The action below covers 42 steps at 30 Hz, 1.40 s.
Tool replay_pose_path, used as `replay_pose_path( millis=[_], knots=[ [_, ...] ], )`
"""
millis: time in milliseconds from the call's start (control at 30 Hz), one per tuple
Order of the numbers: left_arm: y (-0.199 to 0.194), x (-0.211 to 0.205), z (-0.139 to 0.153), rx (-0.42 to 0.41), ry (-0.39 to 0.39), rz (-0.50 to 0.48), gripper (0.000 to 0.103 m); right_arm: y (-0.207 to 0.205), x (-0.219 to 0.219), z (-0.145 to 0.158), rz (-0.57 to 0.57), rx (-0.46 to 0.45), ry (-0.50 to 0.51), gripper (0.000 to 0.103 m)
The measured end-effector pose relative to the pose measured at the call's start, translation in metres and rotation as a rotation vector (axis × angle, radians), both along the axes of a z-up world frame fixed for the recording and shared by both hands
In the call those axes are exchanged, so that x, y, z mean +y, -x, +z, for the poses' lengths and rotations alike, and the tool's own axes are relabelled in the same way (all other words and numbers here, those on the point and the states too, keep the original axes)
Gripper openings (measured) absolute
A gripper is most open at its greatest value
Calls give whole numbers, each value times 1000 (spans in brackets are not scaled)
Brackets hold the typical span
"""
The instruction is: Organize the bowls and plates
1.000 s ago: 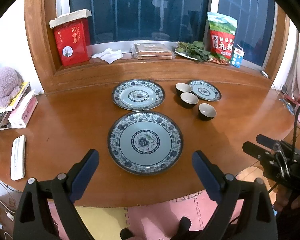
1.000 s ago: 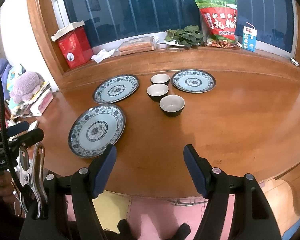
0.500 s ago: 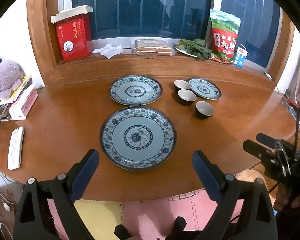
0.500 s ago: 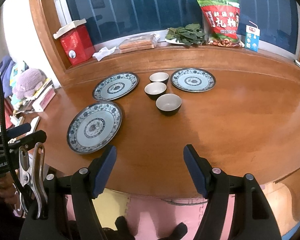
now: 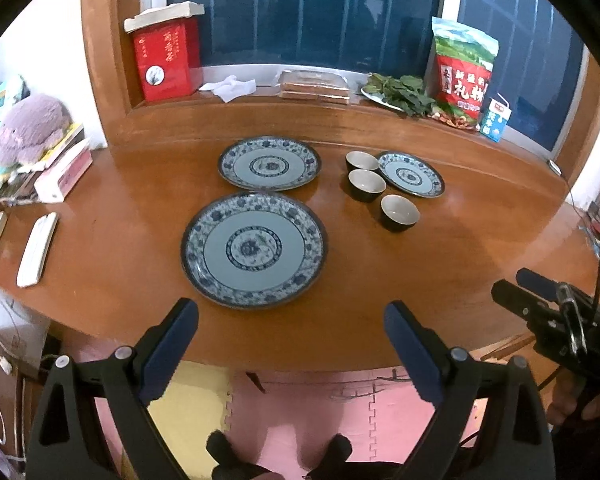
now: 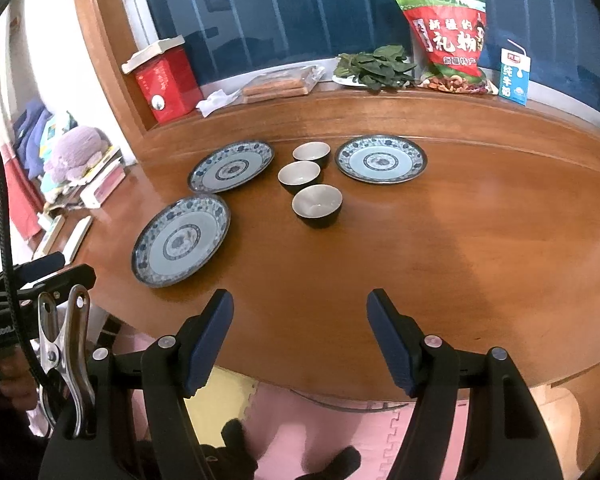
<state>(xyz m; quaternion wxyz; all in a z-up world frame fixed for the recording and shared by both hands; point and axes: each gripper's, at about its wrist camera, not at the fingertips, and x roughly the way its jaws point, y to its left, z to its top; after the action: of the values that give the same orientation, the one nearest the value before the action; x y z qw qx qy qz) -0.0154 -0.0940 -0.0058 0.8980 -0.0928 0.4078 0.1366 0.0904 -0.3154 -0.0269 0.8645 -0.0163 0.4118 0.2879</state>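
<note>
A polished, rounded wooden tabletop [image 5: 100, 272] stood against a dark window with a wooden sill that carried a red tin box [image 5: 164, 60], a plate of green leaves [image 5: 396, 92], a red snack bag [image 5: 462, 68] and a small milk carton [image 5: 496, 118]. Pink and yellow foam mats [image 5: 340, 408] covered the floor below the table edge.

On the tabletop lay three blue-and-white patterned ceramic plates: a large one [image 5: 254, 250] nearest the edge, a medium one [image 5: 270, 164] just behind it, and a small one [image 5: 410, 174] to the right. Three small dark bowls with pale insides [image 6: 306, 178] sat in a row close beside the small plate, near one another.

The left hand-held gripper [image 5: 290, 328] hovered before the large plate, jaws spread wide and empty. The right hand-held gripper [image 6: 300, 322] hung over bare wood nearer the bowls, likewise spread and holding nothing.

The plates looked stiff, glazed, and breakable, probably fairly heavy and slick; lying flat, each offered only its raised rim for a pinch, which would likely need tilting up from the glossy surface. The bowls seemed lighter, best taken across one wall at the lip. Stacking would call for gentle contact to avoid chipping.
</note>
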Motion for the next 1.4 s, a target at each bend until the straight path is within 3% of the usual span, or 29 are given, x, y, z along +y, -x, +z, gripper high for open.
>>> replay_pose_path(
  millis=[333, 700, 1033, 1400],
  knots=[
    [10, -20, 5, -14, -8, 60, 96, 3, -17, 3, 87, -16, -24, 72],
    [1, -2, 9, -25, -48, 49, 96, 6, 18, 13, 193, -98, -44, 71],
    [-33, 60, 26, -79, -67, 67, 97, -30, 61, 24, 172, -174, -92, 71],
    [-60, 102, 28, -128, 22, 98, 96, -60, 95, 26, 202, -185, -47, 71]
  ],
)
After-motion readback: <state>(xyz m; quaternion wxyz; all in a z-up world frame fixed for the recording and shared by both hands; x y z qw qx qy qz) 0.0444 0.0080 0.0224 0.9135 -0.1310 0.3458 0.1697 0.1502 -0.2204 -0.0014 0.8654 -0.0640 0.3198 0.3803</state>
